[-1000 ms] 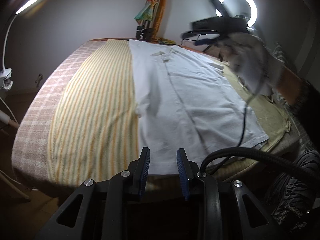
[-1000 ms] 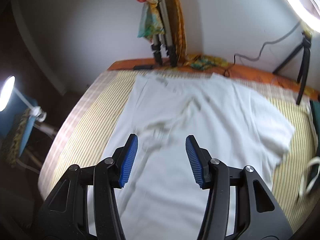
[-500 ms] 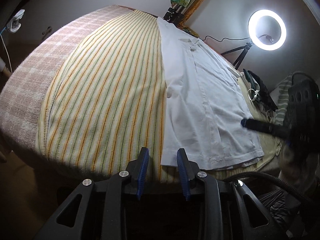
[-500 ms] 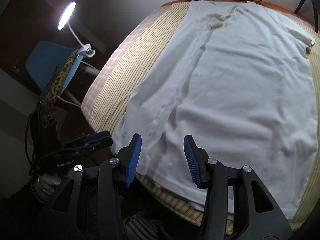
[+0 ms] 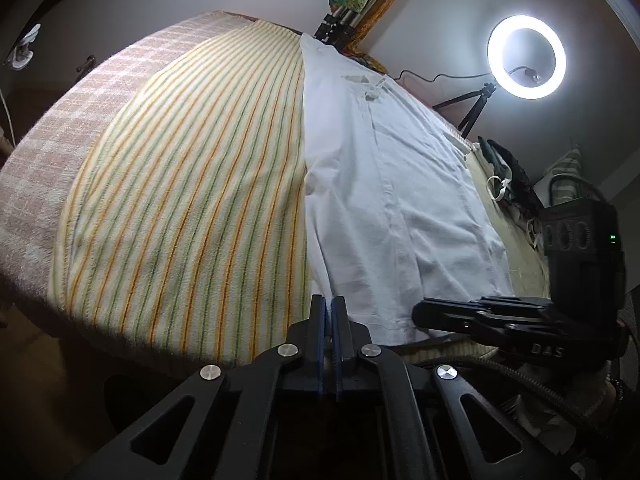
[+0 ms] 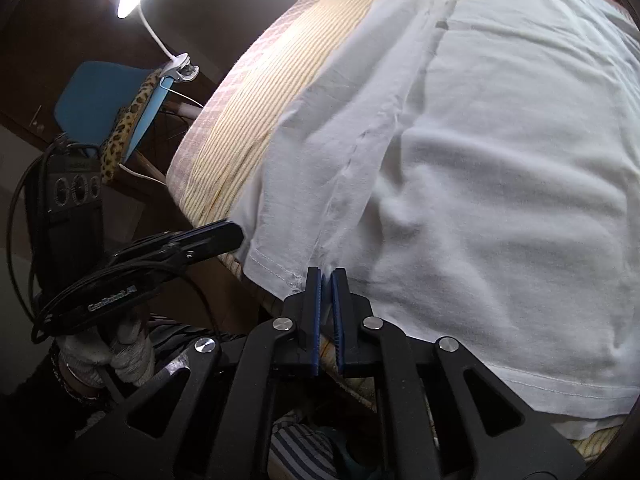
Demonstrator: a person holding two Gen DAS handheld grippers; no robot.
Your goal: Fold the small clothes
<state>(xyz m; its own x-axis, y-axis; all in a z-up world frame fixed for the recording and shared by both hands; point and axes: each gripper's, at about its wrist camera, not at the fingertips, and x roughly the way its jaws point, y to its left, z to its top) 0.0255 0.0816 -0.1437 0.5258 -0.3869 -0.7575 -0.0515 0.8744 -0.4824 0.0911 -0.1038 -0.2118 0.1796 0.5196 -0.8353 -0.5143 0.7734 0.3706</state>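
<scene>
Both claws pinched on the white shirt's near hem.
Left claw (image 5: 329,312) and right claw (image 6: 326,280) each clamp the white shirt (image 5: 392,184), spread flat across frame centre on the striped towel (image 5: 192,200).

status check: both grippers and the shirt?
Left gripper shut on white shirt at near hem corner. Right gripper shut on hem beside it. Shirt flat on striped cloth. Nothing in the way.

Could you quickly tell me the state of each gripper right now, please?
Left gripper: closed on the near hem of the white cotton shirt.
Right gripper: closed on the same hem.
</scene>
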